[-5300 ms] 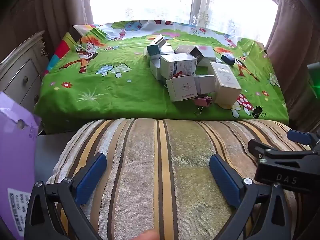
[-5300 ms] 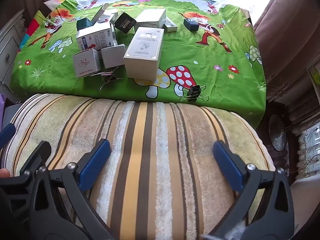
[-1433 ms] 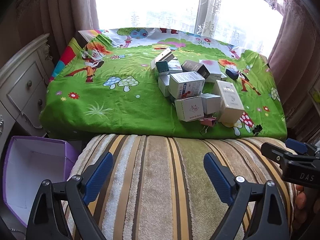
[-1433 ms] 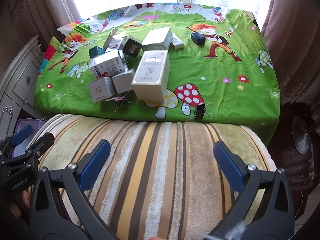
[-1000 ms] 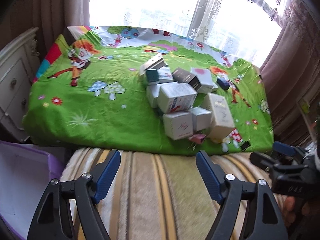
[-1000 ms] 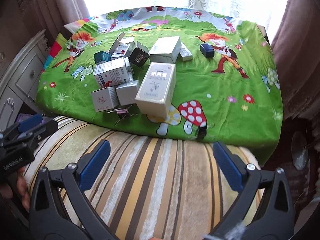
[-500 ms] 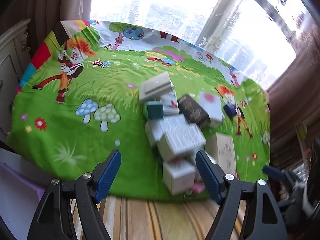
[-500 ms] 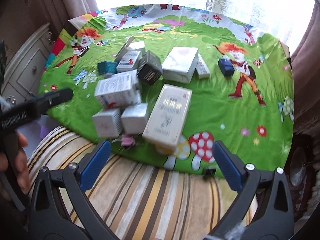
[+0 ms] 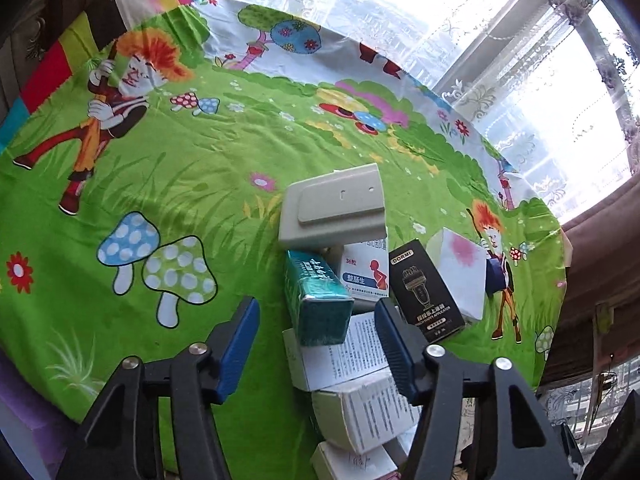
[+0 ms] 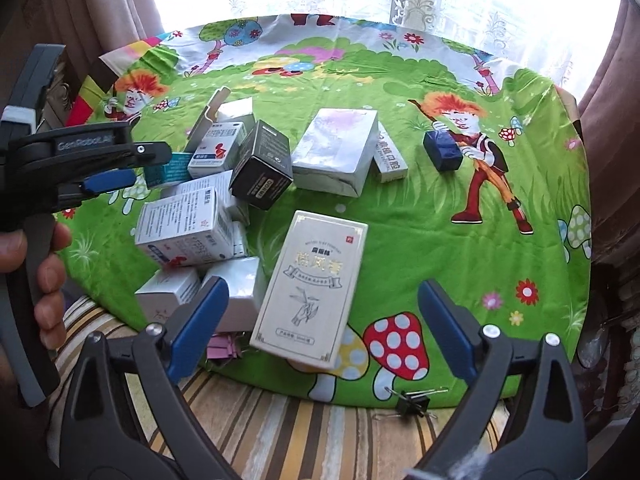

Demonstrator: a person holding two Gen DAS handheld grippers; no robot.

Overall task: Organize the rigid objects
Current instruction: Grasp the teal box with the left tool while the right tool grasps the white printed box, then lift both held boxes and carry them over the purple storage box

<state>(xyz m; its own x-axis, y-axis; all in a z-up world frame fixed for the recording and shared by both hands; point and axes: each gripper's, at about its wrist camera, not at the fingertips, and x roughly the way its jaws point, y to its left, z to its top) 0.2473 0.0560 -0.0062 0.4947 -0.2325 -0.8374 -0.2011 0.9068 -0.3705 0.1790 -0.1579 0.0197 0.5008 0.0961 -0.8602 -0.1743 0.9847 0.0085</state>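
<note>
— Fingers (image 9: 240, 344) of the left gripper (image 9: 318, 348) are seen closing in the left wrist view, but the blue pads are not pressed on anything yet. What is found between them?

— A teal box (image 9: 318, 304) is framed between them, its near end standing up from the pile of boxes on the green cartoon cloth (image 9: 168, 184). The right pad is just beside a white box with printed text (image 9: 344, 356), on which the teal box leans. Behind it a grey-white flat box (image 9: 334, 208) and a white box with a red figure (image 9: 366, 272) are seen, and to the right a black box (image 9: 424, 292) and a white box with a pink stain (image 9: 460, 272).

— And what is shown in the right wrist view?

— The right gripper (image 10: 322, 324) is held wide, its jaws closing a little, and nothing is gripped. A tall cream box with gold print (image 10: 312, 288) is lying between its fingers (image 10: 200, 324), not touched by either pad. To the left of it, a white medicine box (image 10: 184, 232) is stacked on smaller white boxes (image 10: 168, 296), and a pink binder clip (image 10: 224, 350) is seen at the cloth's edge. A black binder clip (image 10: 412, 402) is lying on the striped cushion (image 10: 280, 432) in front. Farther back, a silver box (image 10: 336, 152) and a small dark blue box (image 10: 442, 152) are set apart. At the left edge, the left gripper is held by a hand (image 10: 38, 272) over the pile.
</note>
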